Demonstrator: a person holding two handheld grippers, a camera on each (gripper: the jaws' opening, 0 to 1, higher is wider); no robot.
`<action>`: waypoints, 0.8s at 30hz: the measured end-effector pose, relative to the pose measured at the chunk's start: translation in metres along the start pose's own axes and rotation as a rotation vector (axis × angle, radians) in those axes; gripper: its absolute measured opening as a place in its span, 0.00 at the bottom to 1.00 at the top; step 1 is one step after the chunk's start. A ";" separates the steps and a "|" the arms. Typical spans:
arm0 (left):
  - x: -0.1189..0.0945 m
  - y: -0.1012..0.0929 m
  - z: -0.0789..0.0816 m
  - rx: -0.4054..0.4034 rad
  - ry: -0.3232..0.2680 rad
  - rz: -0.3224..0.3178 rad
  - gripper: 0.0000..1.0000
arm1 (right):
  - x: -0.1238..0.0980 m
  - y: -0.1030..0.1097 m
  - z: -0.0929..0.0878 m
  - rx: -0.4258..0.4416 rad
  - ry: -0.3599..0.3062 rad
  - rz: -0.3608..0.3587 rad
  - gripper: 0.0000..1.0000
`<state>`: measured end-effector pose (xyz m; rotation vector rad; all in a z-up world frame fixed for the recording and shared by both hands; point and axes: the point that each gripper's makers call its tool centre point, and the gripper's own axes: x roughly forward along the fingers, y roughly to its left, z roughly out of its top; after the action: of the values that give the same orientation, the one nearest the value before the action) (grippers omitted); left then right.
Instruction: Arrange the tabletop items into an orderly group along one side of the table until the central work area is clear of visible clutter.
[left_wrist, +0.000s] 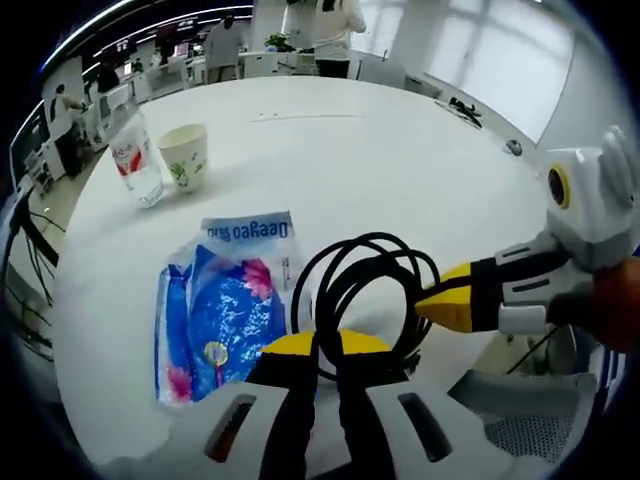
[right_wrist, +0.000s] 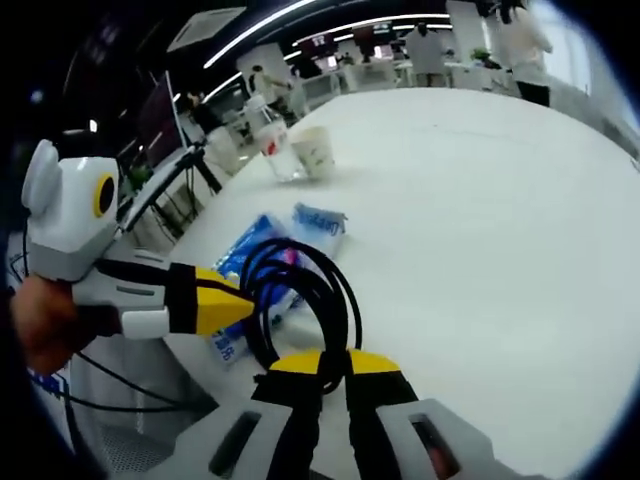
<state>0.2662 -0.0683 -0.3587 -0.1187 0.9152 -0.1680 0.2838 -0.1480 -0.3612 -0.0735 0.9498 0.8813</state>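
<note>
While both grippers, left (left_wrist: 315, 350) and right (right_wrist: 335, 365), pinch the cable (left_wrist: 365, 290) coil over the near bench (left_wrist: 400, 160) edge beside the wipes (left_wrist: 225, 310), fingers pressed on loops; opposing pulls could uncoil it or drag the pack off.

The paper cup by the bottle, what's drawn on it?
The paper cup is cream with green leafy plant prints, clearest in the left gripper view.
</note>
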 end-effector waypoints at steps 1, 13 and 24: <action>0.004 -0.004 0.003 0.007 0.002 -0.006 0.04 | 0.000 -0.001 0.000 0.003 -0.002 -0.001 0.04; 0.031 -0.029 0.034 0.069 0.010 -0.050 0.04 | -0.004 -0.043 0.011 0.096 -0.050 -0.059 0.04; 0.066 -0.039 0.071 0.027 0.022 -0.085 0.04 | -0.004 -0.090 0.036 0.150 -0.069 -0.110 0.04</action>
<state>0.3586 -0.1171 -0.3603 -0.1308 0.9304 -0.2605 0.3685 -0.1949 -0.3638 0.0330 0.9352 0.7054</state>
